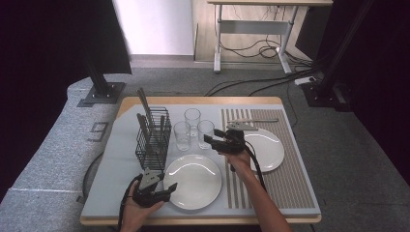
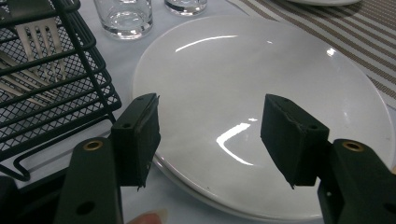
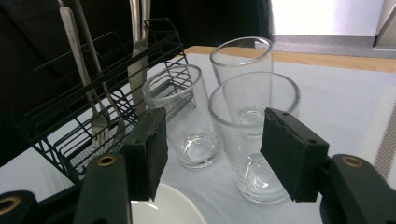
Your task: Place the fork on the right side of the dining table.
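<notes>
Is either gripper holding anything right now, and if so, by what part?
Nothing is held. The left gripper stands open over the near white plate; the right gripper is open just short of the nearest drinking glass, pads not touching it.

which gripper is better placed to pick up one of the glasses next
Right. The right gripper is open and faces the nearest glass, which stands just beyond its jaws. The left gripper is open at the near white plate, farther from the glasses.

glasses (image 1: 193,128) between rack (image 1: 153,137), placemat (image 1: 285,179)
</notes>
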`<state>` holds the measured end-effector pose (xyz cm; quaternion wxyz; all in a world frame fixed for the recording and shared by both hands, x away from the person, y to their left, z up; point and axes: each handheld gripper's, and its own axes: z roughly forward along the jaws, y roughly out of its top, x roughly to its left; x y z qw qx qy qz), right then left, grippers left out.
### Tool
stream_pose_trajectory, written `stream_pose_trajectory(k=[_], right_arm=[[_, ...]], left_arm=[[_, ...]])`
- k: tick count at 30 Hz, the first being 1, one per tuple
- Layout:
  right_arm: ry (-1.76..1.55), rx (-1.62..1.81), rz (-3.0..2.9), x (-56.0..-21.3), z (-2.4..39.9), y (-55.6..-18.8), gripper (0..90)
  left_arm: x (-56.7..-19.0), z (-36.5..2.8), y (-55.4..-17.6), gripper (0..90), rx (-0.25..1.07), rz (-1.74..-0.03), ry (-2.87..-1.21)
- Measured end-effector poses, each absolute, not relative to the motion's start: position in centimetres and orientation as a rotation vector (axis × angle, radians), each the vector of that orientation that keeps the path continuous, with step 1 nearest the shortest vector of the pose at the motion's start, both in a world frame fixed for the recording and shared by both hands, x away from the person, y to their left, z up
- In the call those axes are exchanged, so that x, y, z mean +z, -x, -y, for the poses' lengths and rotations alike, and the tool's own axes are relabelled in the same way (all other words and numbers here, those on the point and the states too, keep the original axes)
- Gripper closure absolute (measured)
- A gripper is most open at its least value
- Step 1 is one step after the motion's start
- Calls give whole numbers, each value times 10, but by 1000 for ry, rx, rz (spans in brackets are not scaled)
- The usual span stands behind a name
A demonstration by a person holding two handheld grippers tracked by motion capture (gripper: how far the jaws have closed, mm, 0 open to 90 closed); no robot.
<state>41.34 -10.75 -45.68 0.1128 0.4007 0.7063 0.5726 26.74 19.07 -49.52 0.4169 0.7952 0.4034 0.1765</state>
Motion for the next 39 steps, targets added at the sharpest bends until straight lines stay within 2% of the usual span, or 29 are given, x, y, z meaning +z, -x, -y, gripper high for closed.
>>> stream_pose_trajectory(k=[39], right_arm=[[-1094, 1713, -2147, -456, 53, -414, 418]], left_arm=[[-495, -193, -267, 374, 445, -1016, -1988]])
